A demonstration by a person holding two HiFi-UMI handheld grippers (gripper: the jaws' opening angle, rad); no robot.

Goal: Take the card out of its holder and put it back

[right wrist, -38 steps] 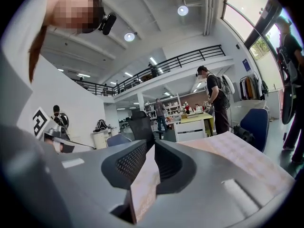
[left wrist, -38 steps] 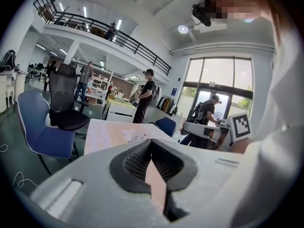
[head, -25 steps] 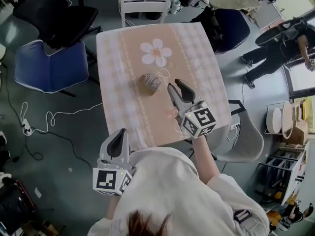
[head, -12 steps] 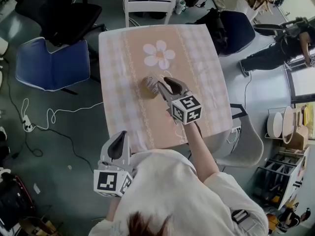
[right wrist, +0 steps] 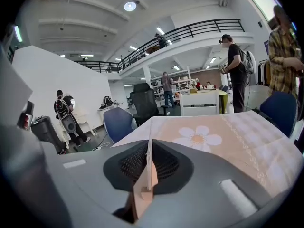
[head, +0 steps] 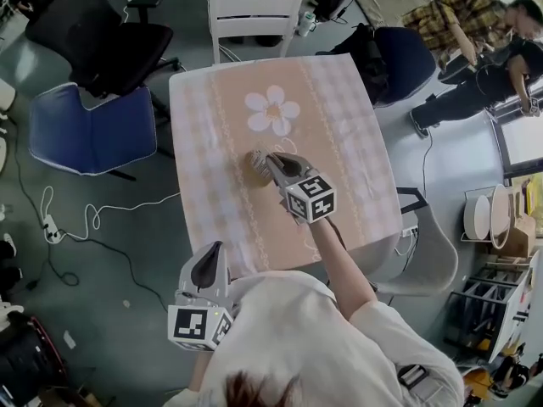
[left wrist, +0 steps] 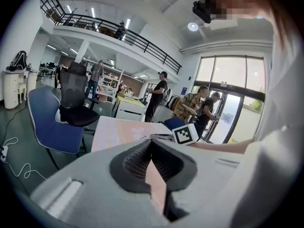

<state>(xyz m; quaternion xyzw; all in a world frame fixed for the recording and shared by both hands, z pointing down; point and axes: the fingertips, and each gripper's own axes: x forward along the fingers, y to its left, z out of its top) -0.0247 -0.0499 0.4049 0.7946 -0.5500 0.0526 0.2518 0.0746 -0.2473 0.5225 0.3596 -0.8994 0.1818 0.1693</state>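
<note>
Card first: it stands edge-on as a thin white strip, pinched between the ribbed black pads of the right claw, whose jaws have just been closing on it. From above, the small brown holder sits right at that claw's tips, on their far-left side; whether the card's lower edge is in the slot, I cannot tell. Both rest over the middle of the bench, whose pink checked cloth carries a white flower print just beyond the claw. The only printing on show is the black-and-white square markers on the cube behind the right claw and on the left one's cube. The left claw hangs off the bench's near edge, well apart from the holder, pads pressed together at the tips with nothing between them.
</note>
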